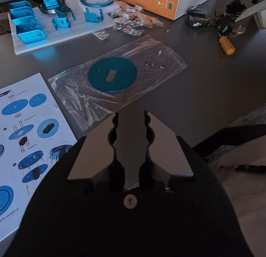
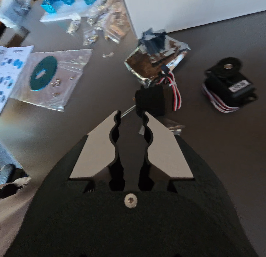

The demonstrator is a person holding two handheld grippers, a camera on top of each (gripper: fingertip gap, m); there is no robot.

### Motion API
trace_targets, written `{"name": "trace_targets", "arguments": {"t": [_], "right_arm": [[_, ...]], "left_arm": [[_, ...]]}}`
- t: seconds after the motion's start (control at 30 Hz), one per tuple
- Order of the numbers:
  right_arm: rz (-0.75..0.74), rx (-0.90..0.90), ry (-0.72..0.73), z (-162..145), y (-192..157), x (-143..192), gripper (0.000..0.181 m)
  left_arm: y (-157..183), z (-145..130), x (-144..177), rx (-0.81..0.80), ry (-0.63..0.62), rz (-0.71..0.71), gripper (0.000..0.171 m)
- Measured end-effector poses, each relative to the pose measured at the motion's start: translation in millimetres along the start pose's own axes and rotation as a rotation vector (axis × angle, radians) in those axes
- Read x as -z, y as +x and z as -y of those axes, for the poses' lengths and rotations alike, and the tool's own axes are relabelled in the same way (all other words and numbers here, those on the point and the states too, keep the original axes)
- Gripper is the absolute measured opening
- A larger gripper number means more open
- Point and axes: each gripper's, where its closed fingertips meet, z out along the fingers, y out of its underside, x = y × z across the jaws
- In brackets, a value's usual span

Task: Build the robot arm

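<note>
left gripper (image 1: 131, 113) hovers over the grey table (image 1: 201, 91), fingers apart, nothing between them. nearest thing is the near edge of a clear plastic sheet (image 1: 80, 94), just ahead of the tips. on that sheet lies a teal disc (image 1: 100, 77), flat, with a rectangular slot in the middle and small hole clusters around it. loose screws (image 1: 149, 62) sit on the same sheet, to the disc's right, apart from it.

to the left, a printed instruction sheet (image 1: 36, 91) with blue diagrams, partly under the gripper body. farther back, blue brackets (image 1: 28, 26) and a blue ring (image 1: 97, 0) on white foam, then small bags of hardware (image 1: 129, 19), an orange-and-white box (image 1: 151, 3), a yellow-handled screwdriver (image 1: 226, 46).

right gripper (image 2: 131, 113) also stands apart and empty. view is blurred. just past its tips is a black servo (image 2: 151, 101) with a red-white-black cable (image 2: 176, 91); whether a fingertip touches it, cannot tell. a thin metal shaft (image 2: 128, 109) runs beside the servo, by the left finger. behind the servo, a torn silver bag (image 2: 144, 67). a second servo (image 2: 228, 83) sits well to the right, with a white label and its cable folded under it. the disc (image 2: 43, 72) shows far left in this view, well apart.
</note>
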Motion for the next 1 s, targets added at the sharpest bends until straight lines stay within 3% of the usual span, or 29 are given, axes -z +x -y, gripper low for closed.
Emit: {"name": "trace_targets", "arguments": {"t": [0.13,0.27,0.33,0.47,0.53,0.7,0.87,1.0], "right_arm": [[-0.043,0.13,-0.049,2,3,3,0.035],[-0.05,0.52,-0.052,30,6,12,0.042],[0.016,0.736,-0.22,21,5,8,0.054],[0.19,1.072,-0.416,14,5,6,0.042],[0.203,1.182,-0.522,17,15,0,0.048],[0.26,1.344,-0.759,10,33,-11,0.051],[0.324,1.373,-0.846,0,37,-21,0.053],[0.324,1.372,-0.826,-1,37,-27,0.045]], "left_arm": [[-4,-4,7,0.007,0.009,0.008,0.037],[-8,-7,12,0.019,0.016,0.012,0.036],[-8,-10,12,0.015,0.009,0.009,0.036],[-12,-16,15,-0.022,-0.029,0.026,0.036],[-15,-17,17,-0.034,-0.044,0.041,0.036],[-14,-18,26,-0.044,-0.054,0.088,0.036],[-2,-22,29,-0.022,-0.048,0.085,0.036],[6,-19,25,-0.013,-0.039,0.064,0.036]]}}
